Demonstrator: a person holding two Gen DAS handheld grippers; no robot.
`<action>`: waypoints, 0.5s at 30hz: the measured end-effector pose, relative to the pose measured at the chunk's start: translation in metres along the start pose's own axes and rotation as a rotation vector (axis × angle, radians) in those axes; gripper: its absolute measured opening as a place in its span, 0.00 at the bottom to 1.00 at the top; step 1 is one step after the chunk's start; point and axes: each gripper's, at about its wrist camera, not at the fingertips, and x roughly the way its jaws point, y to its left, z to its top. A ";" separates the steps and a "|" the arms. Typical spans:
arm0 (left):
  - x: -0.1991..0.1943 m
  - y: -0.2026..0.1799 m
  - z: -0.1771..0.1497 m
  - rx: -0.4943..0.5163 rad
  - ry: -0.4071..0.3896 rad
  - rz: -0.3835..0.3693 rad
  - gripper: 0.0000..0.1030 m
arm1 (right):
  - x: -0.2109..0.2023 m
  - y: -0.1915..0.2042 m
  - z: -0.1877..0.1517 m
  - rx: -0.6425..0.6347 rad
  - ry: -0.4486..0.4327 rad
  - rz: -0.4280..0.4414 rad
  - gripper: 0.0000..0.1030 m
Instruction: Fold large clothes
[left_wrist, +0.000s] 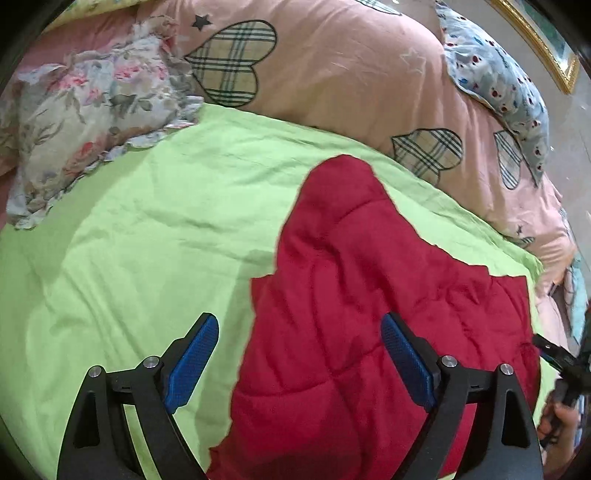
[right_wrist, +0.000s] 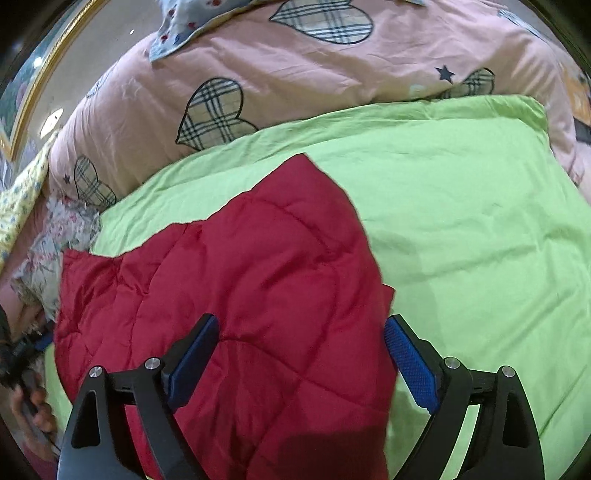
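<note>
A red quilted garment (left_wrist: 369, 314) lies spread on a light green sheet (left_wrist: 147, 240), one rounded part reaching away from me. My left gripper (left_wrist: 299, 325) is open and empty above the garment's left edge. In the right wrist view the same red garment (right_wrist: 240, 277) lies on the green sheet (right_wrist: 461, 221). My right gripper (right_wrist: 299, 325) is open and empty above the garment's right edge. The right gripper's tip shows at the right edge of the left wrist view (left_wrist: 554, 350), held in a hand.
A pink duvet with plaid hearts (left_wrist: 351, 74) is bunched behind the green sheet. A floral pillow (left_wrist: 85, 122) lies at the far left and a blue patterned pillow (left_wrist: 498, 81) at the far right. A gold picture frame (left_wrist: 546, 48) hangs on the wall.
</note>
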 end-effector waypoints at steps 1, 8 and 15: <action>0.002 -0.008 -0.001 0.019 0.007 -0.002 0.88 | 0.001 0.003 0.001 -0.009 0.003 -0.008 0.91; 0.038 -0.035 -0.009 0.124 0.096 -0.021 0.79 | 0.029 0.030 0.004 -0.089 0.061 -0.035 0.95; 0.050 -0.042 0.002 0.134 0.117 -0.077 0.31 | 0.029 0.040 0.006 -0.116 0.010 -0.065 0.20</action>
